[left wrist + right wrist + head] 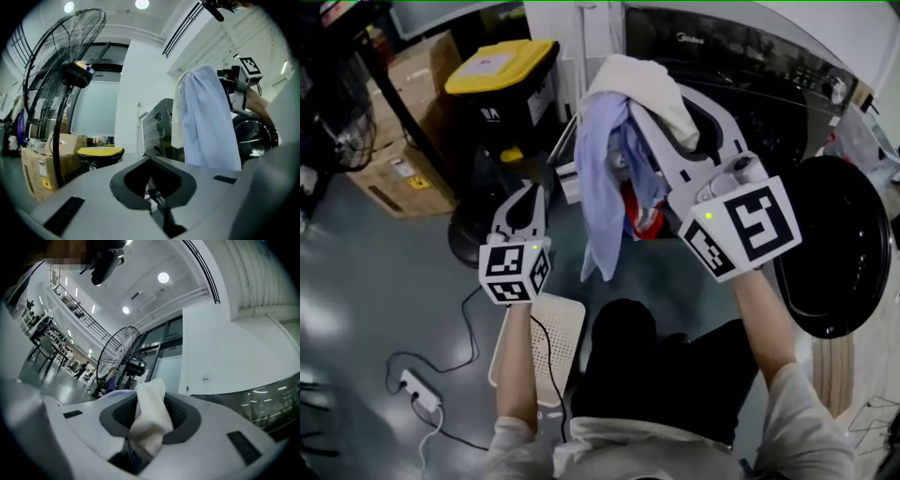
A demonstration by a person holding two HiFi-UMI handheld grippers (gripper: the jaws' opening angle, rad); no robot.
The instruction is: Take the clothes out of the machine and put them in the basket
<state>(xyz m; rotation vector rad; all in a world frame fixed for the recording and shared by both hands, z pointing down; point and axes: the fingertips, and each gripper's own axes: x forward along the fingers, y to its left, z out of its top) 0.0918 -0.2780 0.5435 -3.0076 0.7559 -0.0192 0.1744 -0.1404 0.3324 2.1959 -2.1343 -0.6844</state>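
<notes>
Clearly the right gripper (649, 117) is clamped on a bundle of clothes (605, 178). Cream cloth is bunched between its nearly closed jaws and blue fabric hangs free, held high, likely so nothing drags on the floor. The bundle is outside the washing machine (722, 52), beside its open door (839, 248). The left gripper (532, 199) has its jaws together on nothing, probably kept free to steady the load.

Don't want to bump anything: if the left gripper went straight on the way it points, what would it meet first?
Most likely the white wall section between the yellow-lidded bin and the washing machine. Nothing shows nearer in that line, though depth is unclear.
</notes>
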